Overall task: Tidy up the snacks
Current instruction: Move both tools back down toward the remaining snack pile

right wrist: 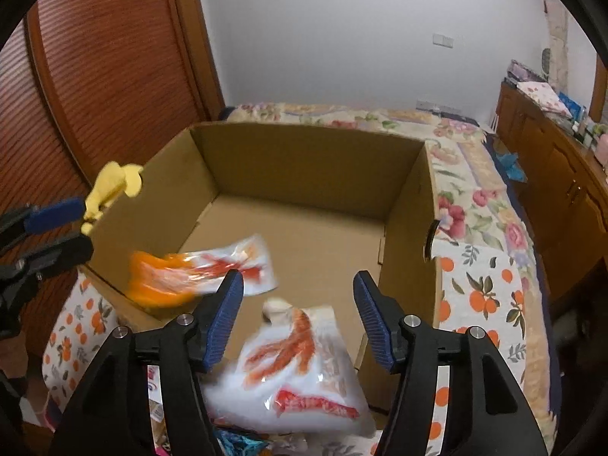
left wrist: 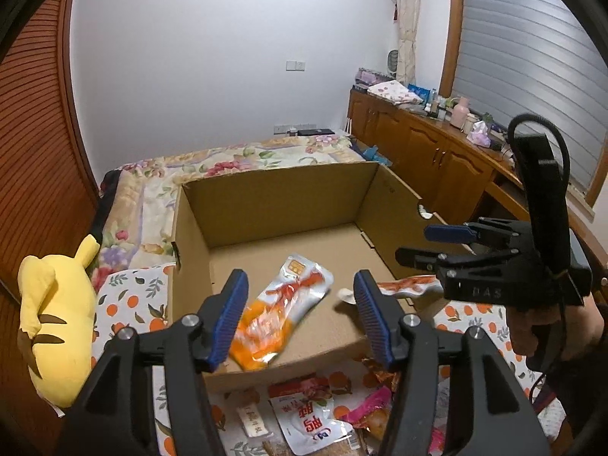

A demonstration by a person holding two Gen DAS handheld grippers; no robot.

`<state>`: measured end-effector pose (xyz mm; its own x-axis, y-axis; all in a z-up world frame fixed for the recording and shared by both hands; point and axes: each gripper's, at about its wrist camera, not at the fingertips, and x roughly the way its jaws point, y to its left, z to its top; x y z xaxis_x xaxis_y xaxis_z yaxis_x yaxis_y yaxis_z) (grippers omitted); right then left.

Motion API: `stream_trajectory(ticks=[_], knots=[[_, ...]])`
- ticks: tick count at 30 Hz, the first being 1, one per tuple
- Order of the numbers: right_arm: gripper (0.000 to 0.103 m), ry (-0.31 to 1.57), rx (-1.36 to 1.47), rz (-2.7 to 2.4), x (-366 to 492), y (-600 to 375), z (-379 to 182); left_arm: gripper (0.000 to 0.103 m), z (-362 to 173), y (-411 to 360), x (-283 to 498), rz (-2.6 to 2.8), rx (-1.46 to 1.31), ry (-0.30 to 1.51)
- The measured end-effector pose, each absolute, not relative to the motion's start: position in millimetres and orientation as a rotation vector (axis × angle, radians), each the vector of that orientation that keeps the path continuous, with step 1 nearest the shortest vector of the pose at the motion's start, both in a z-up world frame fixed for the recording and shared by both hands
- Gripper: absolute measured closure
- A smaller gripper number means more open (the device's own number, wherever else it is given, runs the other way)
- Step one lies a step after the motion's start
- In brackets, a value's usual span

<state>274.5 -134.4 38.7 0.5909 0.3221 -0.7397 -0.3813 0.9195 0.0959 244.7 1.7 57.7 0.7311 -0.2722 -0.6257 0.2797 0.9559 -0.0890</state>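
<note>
An open cardboard box (left wrist: 266,205) (right wrist: 304,159) stands on the bed in front of me. My left gripper (left wrist: 300,292) (right wrist: 72,228) is open over the box's near edge. A blurred orange-and-white snack packet (left wrist: 281,311) (right wrist: 197,269) shows in the gap between its pads, lower down inside the box, with neither pad touching it. My right gripper (right wrist: 298,285) (left wrist: 412,244) is open over the box's near right corner. Below its jaws a blurred white packet printed with red chicken feet (right wrist: 300,372) (left wrist: 410,285) lies across the box's front wall, free of the pads.
Several loose snack packets (left wrist: 315,418) lie on an orange-print cloth (right wrist: 478,296) in front of the box. A yellow plush toy (left wrist: 57,311) sits left of the box. Wooden cabinets (left wrist: 437,159) run along the right, a louvred wooden door (right wrist: 114,57) on the left.
</note>
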Motion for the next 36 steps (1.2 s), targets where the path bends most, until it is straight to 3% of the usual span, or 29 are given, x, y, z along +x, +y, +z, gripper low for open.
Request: stream_trajectory(ticks=[5,13,23,36], knots=[[0.041,0.781,-0.079,0.459,249,-139,56,0.043,65,1,222,-0.332,0.012,0.648],[0.041,0.706,-0.093,0.544,183,-153,69,0.030,61,-1,171,-0.375,0.016,0.596],[0.041,0.759,-0.112,0.563,131,-168,18,0.030,19,0,135,-0.367,0.024,0.652],[0.041,0.875,-0.122,0.552,124,-169,-54,0.030,-51,-4,125,-0.329,0.015,0.771]])
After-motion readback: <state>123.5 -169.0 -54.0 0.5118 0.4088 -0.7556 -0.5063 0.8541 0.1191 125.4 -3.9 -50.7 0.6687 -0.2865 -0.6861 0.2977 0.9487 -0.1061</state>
